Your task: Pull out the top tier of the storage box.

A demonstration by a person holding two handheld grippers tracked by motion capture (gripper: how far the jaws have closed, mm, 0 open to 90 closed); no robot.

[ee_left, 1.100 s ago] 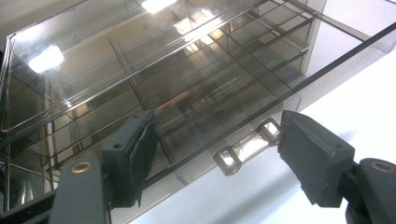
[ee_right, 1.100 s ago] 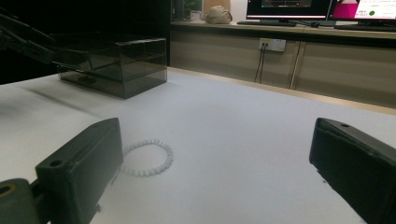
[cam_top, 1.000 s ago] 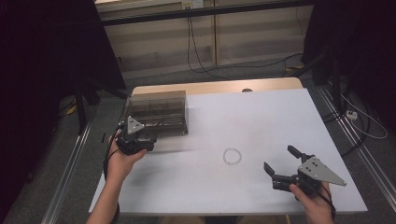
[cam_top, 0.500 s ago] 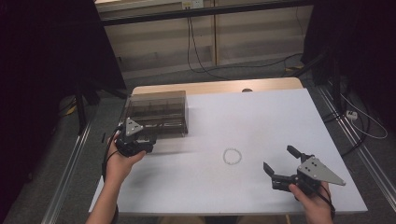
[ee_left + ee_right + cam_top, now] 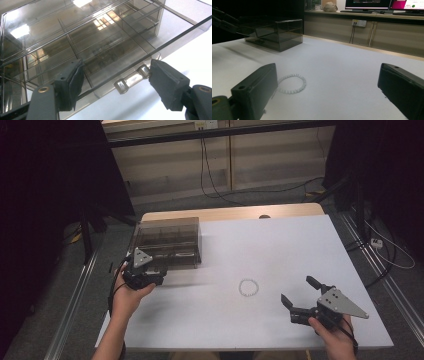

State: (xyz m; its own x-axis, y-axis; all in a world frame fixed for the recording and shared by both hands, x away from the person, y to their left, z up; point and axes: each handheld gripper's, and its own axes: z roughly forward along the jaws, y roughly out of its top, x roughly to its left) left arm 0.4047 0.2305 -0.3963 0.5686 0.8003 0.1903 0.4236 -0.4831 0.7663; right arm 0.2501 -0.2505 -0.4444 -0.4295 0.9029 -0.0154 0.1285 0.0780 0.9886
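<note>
No readable text, labels or numbers anywhere; the lit computer monitors (image 5: pixel 384 4) on the far wooden counter (image 5: pixel 362 13) show writing too small to make out.

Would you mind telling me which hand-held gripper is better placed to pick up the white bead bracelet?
Right. The right hand-held gripper stands open, aimed at the bracelet; the left hand-held gripper straddles the drawer handle.

The white worktop (image 5: pixel 280 245) is the landmark. Behind its far edge, black cables (image 5: pixel 215 185) hang to the floor below a wall socket (image 5: pixel 359 23). Monitors (image 5: pixel 367 3) stand on a shelf beyond. A metal rail (image 5: pixel 75 305) runs along the worktop's left side, and a white plug (image 5: pixel 377 242) lies on the floor to its right.
</note>
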